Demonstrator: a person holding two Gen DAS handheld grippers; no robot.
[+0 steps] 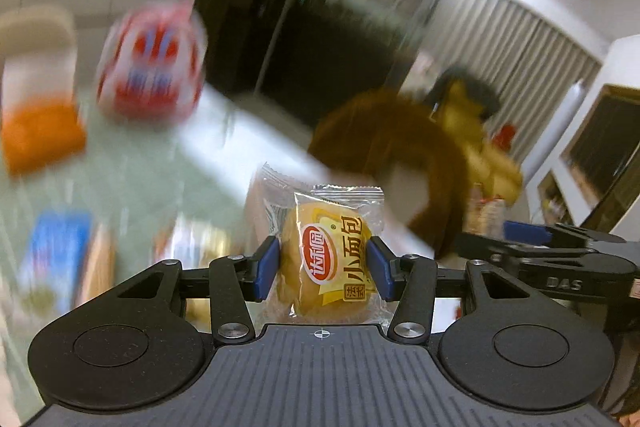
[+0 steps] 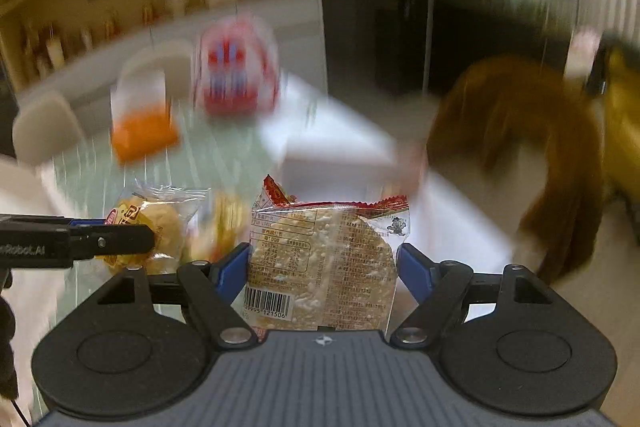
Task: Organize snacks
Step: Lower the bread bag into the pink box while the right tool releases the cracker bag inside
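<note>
Both tools carry snacks above the bench (image 1: 132,163): the left tool (image 1: 322,263) pinches a wrapped bun (image 1: 328,259) between blue pads, the right tool (image 2: 324,267) clamps a rice cracker (image 2: 324,259) (its wrapper crinkled). Beyond, a red-and-white bag (image 1: 154,67), probably more snacks, blurs. Slick film could slide from either grip; a tighter squeeze might snap the cracker.
</note>
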